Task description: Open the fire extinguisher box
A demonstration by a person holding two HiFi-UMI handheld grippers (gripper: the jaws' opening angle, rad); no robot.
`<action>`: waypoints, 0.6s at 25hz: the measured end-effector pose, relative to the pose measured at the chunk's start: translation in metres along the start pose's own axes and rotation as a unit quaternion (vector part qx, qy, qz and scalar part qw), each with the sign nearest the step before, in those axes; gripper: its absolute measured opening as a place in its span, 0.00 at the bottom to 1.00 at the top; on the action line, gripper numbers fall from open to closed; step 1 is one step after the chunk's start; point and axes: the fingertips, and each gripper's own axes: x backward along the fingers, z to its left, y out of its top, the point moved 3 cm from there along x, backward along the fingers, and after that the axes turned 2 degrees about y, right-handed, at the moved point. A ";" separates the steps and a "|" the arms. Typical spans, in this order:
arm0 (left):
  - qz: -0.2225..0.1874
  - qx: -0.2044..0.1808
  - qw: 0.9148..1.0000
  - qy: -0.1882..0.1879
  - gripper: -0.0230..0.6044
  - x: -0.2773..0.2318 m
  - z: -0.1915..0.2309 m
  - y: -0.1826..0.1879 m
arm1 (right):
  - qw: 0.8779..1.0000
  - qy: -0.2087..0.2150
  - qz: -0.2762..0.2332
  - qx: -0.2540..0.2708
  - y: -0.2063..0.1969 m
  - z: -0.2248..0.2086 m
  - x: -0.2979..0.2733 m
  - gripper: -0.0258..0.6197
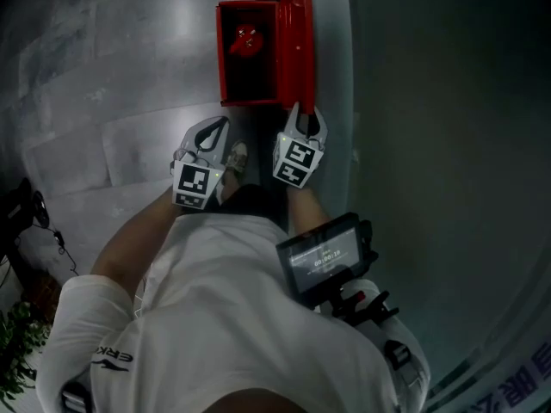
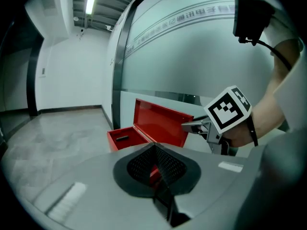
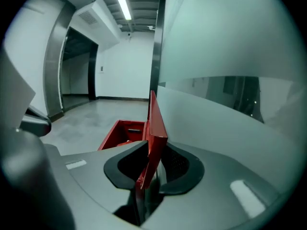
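- While we look down, our two grippers come first: the left gripper (image 1: 220, 125) has its jaws pressed together on nothing, just before the box's near edge.
- Our right gripper (image 1: 303, 112) clamps the near edge of the one lid (image 1: 294, 41), which stands upright.
- One red fire extinguisher box (image 1: 222, 58) stands open beside the glass wall (image 1: 430, 101), with free floor (image 1: 129, 76) at its left.
- One extinguisher (image 1: 247, 39) lies inside.

Grey tiled floor (image 1: 103, 76), open red fire extinguisher box (image 1: 250, 89) on it

One red box (image 1: 223, 54), seemingly one extinguisher (image 1: 247, 39), two grippers (image 1: 215, 132) (image 1: 306, 119)
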 end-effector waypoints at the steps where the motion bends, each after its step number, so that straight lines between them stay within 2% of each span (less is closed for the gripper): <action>1: 0.000 -0.001 1.000 0.000 0.04 0.000 0.000 0.000 | 1.000 -0.004 0.002 -0.013 -0.002 -0.005 -0.002 0.19; 8: 0.003 -0.003 1.000 -0.003 0.04 0.005 0.002 -0.001 | 0.995 -0.018 0.007 -0.101 -0.009 -0.026 -0.007 0.18; 15: 0.004 -0.006 1.000 0.001 0.04 0.007 0.005 0.000 | 0.983 -0.022 -0.003 -0.184 -0.016 -0.045 -0.010 0.18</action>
